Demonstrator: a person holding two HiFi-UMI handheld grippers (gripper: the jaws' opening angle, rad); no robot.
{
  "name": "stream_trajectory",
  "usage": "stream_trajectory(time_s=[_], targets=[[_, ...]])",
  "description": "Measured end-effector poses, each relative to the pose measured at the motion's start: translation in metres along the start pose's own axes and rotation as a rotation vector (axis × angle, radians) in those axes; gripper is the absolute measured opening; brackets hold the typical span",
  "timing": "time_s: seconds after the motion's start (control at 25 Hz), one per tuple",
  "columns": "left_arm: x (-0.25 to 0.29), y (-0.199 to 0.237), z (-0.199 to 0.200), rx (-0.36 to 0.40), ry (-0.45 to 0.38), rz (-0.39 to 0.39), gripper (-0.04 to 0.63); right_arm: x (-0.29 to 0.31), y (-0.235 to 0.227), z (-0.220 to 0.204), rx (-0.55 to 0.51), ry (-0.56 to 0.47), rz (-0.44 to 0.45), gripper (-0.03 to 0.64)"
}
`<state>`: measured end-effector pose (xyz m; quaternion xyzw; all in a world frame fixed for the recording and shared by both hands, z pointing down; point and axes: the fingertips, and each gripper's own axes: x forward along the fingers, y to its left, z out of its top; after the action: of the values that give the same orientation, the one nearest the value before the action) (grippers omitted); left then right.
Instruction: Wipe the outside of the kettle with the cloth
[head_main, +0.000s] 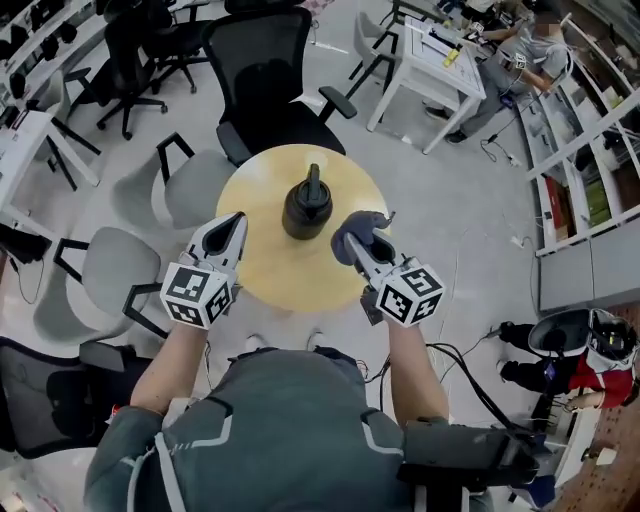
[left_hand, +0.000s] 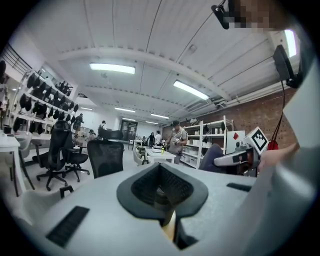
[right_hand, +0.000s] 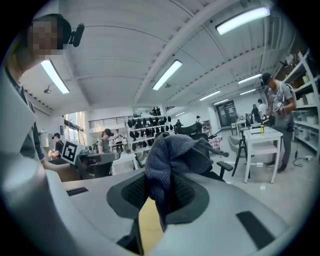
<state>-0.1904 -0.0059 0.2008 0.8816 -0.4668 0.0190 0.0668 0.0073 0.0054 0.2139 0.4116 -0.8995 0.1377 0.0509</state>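
Left hand-held gripper (head_main: 236, 222): jaws pressed together with nothing between them. It is held over the near-left part of the tabletop (head_main: 275, 275) and points away from the person.

Right hand-held gripper (head_main: 365, 250): pinching a blue-grey cloth (right_hand: 170, 152). The cloth is bunched above the jaws and a fold hangs down between them. This gripper is over the near-right part of the tabletop.

Kettle (head_main: 307, 205): black, upright, handle on top. It stands on the round, pale wood tabletop, a little beyond centre. From the head view it lies ahead of and between the two grippers, clear of the left one. The cloth's edge shows just beside the kettle's right flank, and contact cannot be judged from above.

Surroundings: a black office chair (head_main: 265, 90) stands at the far side of the tabletop and a grey chair (head_main: 190, 185) at its left. A seated person (head_main: 520, 60) is at a white desk (head_main: 425, 60) well apart, upper right.
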Motion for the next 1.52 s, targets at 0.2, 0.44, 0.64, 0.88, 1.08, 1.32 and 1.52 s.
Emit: stream_trajectory(time_s=[0.2, 0.44, 0.64, 0.88, 1.08, 1.32, 1.52], targets=[[0.001, -0.019, 0.033, 0.043, -0.025, 0.008, 0.009, -0.033, -0.013, 0.046, -0.055, -0.073, -0.067, 0.092], [0.003, -0.026, 0.065, 0.062, -0.055, 0.107, 0.009, -0.061, -0.022, 0.093, -0.1, -0.153, -0.086, 0.092], [0.009, -0.027, 0.099, 0.07, -0.112, 0.131, 0.009, -0.068, -0.041, 0.123, -0.157, -0.179, -0.134, 0.092], [0.004, -0.035, 0.109, 0.119, -0.127, 0.162, 0.009, -0.063, -0.055, 0.121, -0.176, -0.16, -0.156, 0.091], [0.007, -0.032, 0.097, 0.182, -0.074, 0.165, 0.009, -0.054, -0.06, 0.121, -0.178, -0.153, -0.174, 0.091], [0.02, -0.037, 0.105, 0.163, -0.078, 0.185, 0.009, -0.051, -0.072, 0.122, -0.165, -0.139, -0.15, 0.091], [0.036, -0.05, 0.109, 0.167, -0.075, 0.188, 0.009, -0.058, -0.084, 0.115, -0.144, -0.14, -0.155, 0.091]])
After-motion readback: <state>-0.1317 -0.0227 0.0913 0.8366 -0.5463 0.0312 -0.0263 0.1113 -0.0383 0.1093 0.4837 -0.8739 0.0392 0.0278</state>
